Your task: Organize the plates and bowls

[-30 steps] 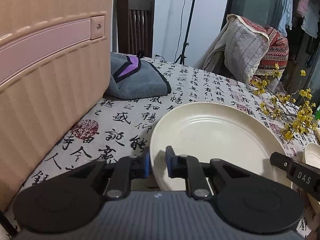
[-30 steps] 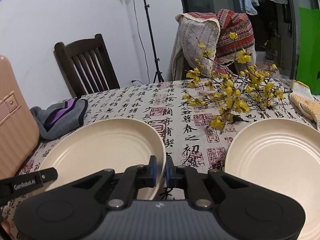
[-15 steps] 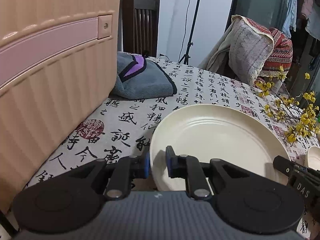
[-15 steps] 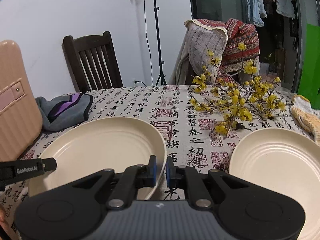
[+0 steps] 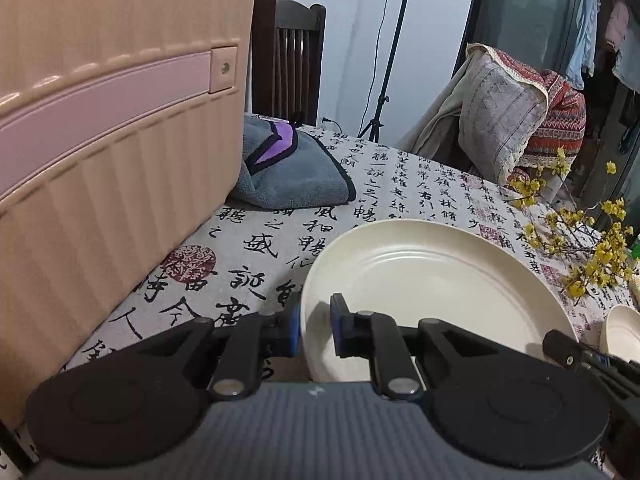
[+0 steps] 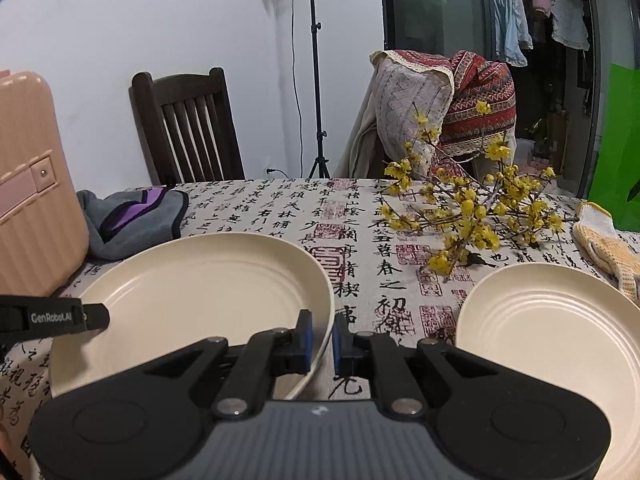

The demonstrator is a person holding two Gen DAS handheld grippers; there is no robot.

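A large cream plate [image 5: 432, 292] sits over the calligraphy tablecloth, and both grippers hold it. My left gripper [image 5: 316, 328] is shut on its left rim. My right gripper [image 6: 322, 338] is shut on the right rim of the same plate [image 6: 200, 292]. In the right wrist view a black finger [image 6: 60, 316] of the left gripper reaches over the plate's left edge. I cannot tell whether the plate rests on the cloth or hangs just above it. A second cream plate [image 6: 552, 344] lies on the table to the right, and its edge [image 5: 622, 328] shows in the left wrist view.
A pink ribbed suitcase [image 5: 100, 160] stands close on the left. Behind the held plate lies a grey and purple towel [image 6: 136, 220]. Yellow flower branches [image 6: 472, 216] spread across the far right, beside a yellow-white glove [image 6: 604, 240]. Wooden chairs stand past the table's far edge.
Both grippers keep their hold on the plate. The right wrist view has rolled slightly and now sits more level; the second plate shows further right and lower.
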